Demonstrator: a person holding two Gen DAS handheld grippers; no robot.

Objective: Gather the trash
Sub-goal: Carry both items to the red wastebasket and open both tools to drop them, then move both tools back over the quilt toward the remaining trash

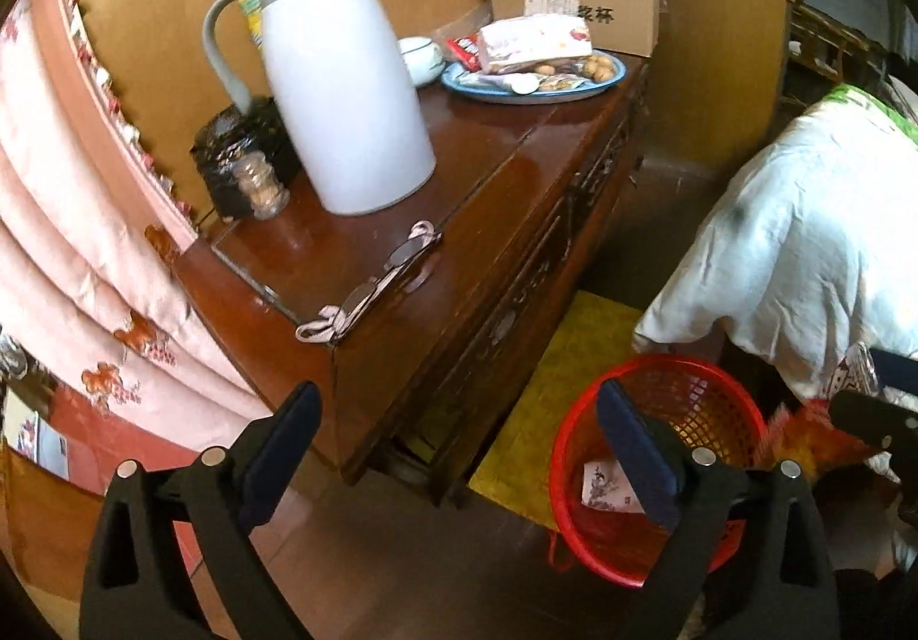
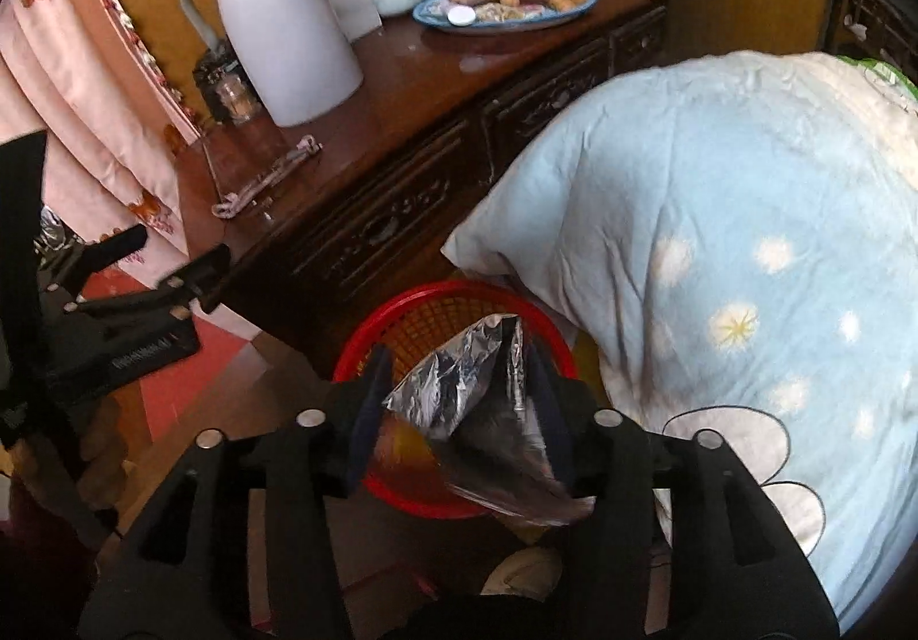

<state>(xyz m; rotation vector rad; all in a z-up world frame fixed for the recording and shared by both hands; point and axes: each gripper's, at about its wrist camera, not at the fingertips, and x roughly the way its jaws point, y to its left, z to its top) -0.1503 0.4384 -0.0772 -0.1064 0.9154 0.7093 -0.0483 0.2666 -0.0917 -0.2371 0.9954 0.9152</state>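
Right now I am holding my right gripper (image 2: 459,387) over the red basket (image 2: 396,304), and a shiny silver wrapper (image 2: 459,382) is sitting between its two blue pads (image 2: 373,410). The wrapper is touching both pads, but I cannot tell if they are squeezing it or letting it go. My left gripper (image 1: 459,445) is standing wide open with nothing in it. It is pointing down at the floor between the brown wooden cabinet (image 1: 487,215) and the red basket (image 1: 705,382). One of its pads is in front of the basket rim. A small paper scrap (image 1: 608,485) is lying inside the basket. The basket is sitting on the floor, just beside a yellow mat (image 1: 574,353) and a big white and blue blanket (image 2: 717,238). On top of the cabinet, a pair of pink glasses (image 1: 373,284) is lying near the front edge. Behind them a tall white jug (image 1: 338,84) is standing upright, with a little glass jar (image 1: 261,187) beside it. Farther back, a blue plate (image 1: 533,78) is holding snacks and packets. A cardboard box (image 1: 574,3) is sitting behind the plate.
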